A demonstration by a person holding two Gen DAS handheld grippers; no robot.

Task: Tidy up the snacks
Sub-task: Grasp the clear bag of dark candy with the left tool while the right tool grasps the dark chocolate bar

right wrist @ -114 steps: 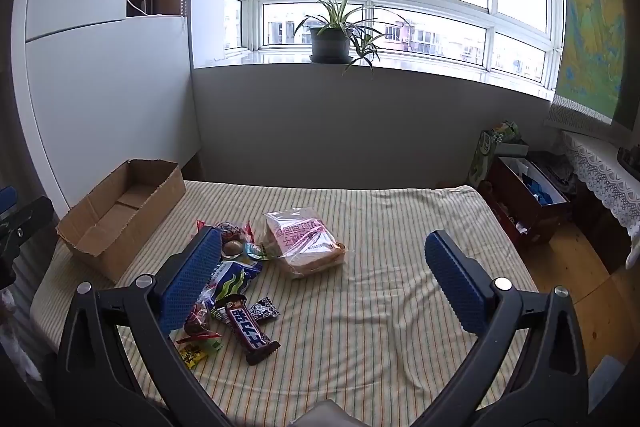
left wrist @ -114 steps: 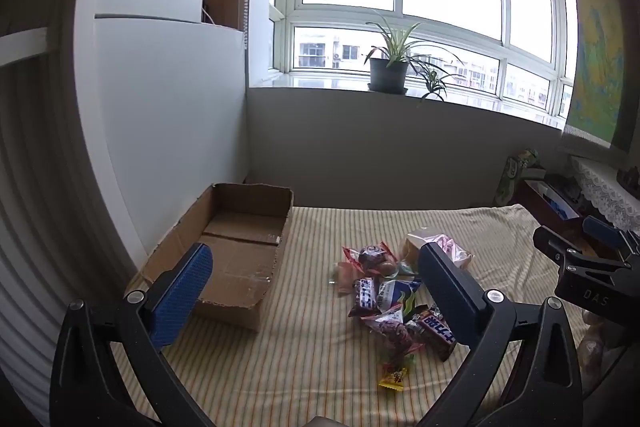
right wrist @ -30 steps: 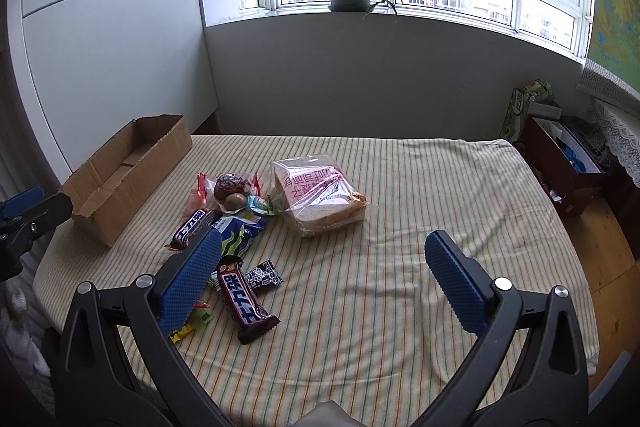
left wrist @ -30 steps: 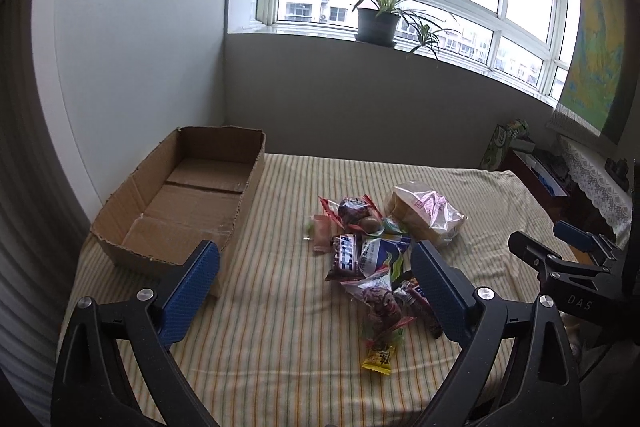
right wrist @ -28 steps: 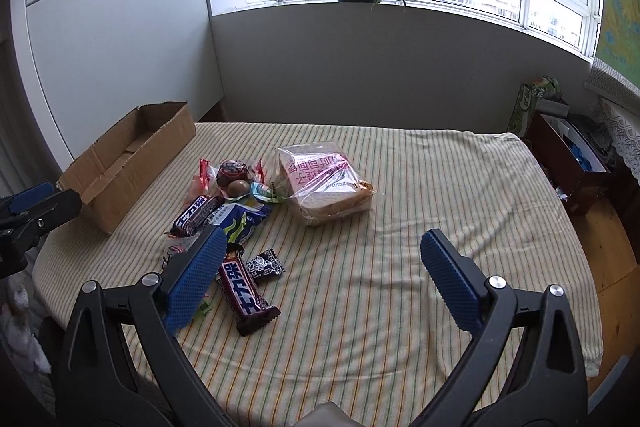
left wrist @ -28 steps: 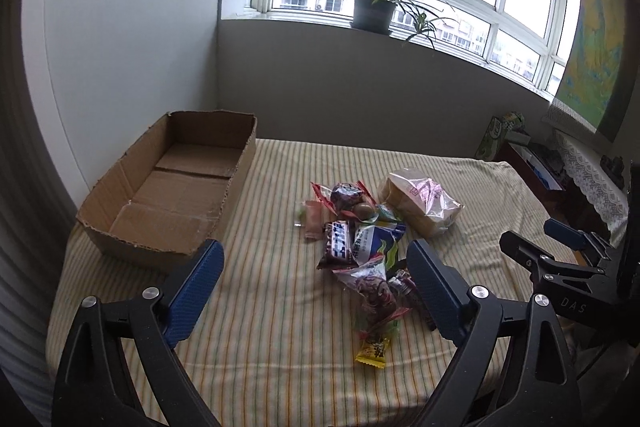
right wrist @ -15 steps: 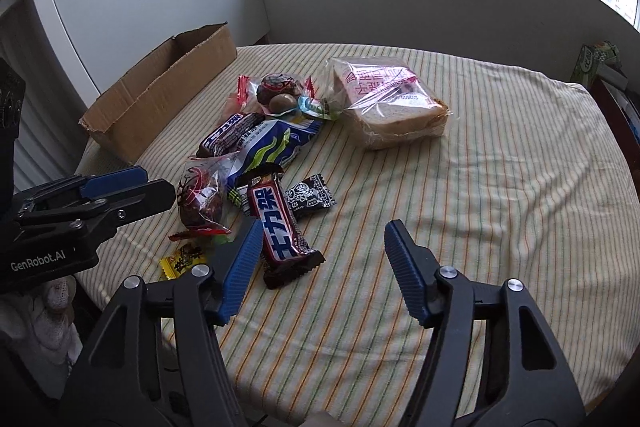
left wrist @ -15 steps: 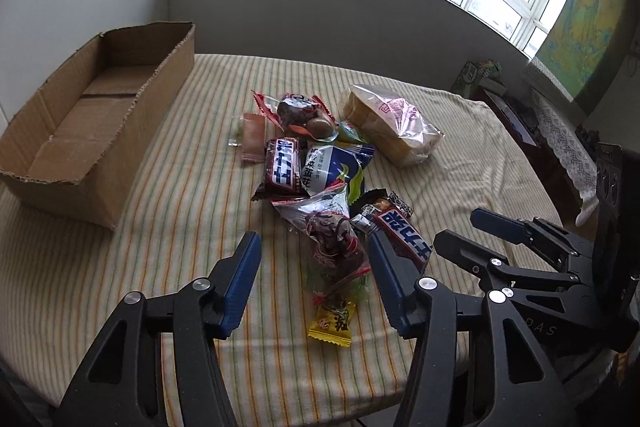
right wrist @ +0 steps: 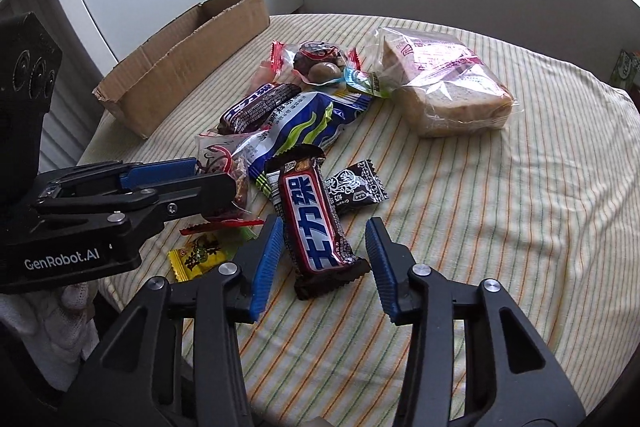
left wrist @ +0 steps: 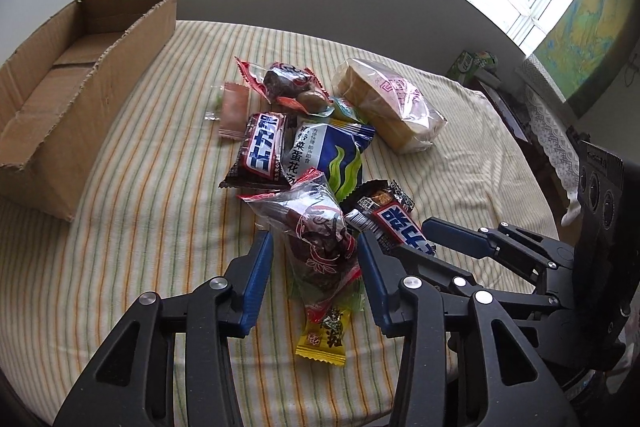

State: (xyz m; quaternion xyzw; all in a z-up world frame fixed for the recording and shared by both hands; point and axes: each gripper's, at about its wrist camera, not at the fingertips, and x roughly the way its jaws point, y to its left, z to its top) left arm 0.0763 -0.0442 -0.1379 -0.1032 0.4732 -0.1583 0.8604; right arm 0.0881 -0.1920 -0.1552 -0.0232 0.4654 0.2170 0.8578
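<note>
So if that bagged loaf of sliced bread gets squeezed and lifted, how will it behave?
The bagged bread probably feels light for its bulk and squashes easily, since soft slices show through the wrapper. Its loose, glossy clear plastic looks crinkled, so pads might slip or catch only film. It lies flat on the striped cloth, so rolling seems unlikely.

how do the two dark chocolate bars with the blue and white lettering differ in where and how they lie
The near chocolate bar lies alone between the right gripper's closing jaws, not yet pinched; the far chocolate bar sits deeper in the pile, against the blue packet. The near one points towards the camera; the far one lies slantwise. Both share one wrapper design.
</note>
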